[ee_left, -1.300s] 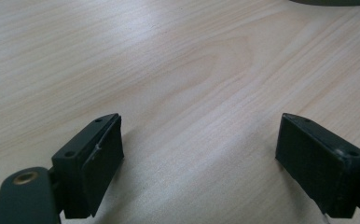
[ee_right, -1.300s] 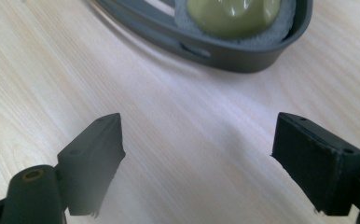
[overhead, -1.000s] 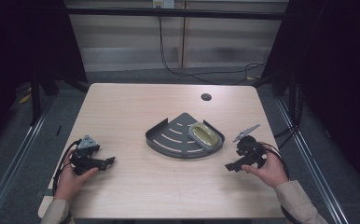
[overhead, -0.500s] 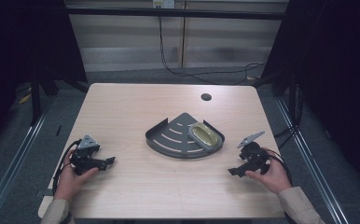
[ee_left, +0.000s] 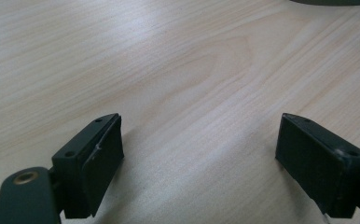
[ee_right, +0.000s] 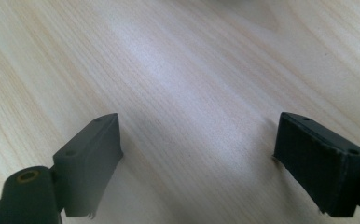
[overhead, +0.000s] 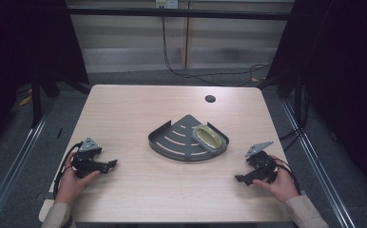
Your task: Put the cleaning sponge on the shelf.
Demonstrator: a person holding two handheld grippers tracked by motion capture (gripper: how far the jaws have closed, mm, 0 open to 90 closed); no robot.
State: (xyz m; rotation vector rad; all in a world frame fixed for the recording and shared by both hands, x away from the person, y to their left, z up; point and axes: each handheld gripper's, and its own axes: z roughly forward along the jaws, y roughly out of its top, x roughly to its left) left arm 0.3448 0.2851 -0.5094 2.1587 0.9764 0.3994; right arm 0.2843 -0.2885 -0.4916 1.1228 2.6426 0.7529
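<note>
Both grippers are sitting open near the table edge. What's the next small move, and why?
Probably ease the right gripper forward-left toward the yellowish piece in the grey tray. Its jaws stand open over bare table, and it's the nearer hand.

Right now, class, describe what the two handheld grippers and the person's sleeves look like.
Each claw, left and right, is black, with a grey three-cornered plate on top and a black cable trailing behind. In the gripper views the jaws end in blocky dark pads with small screw holes, and a brass-coloured rivet marks the arm. The sleeves are beige.
</note>
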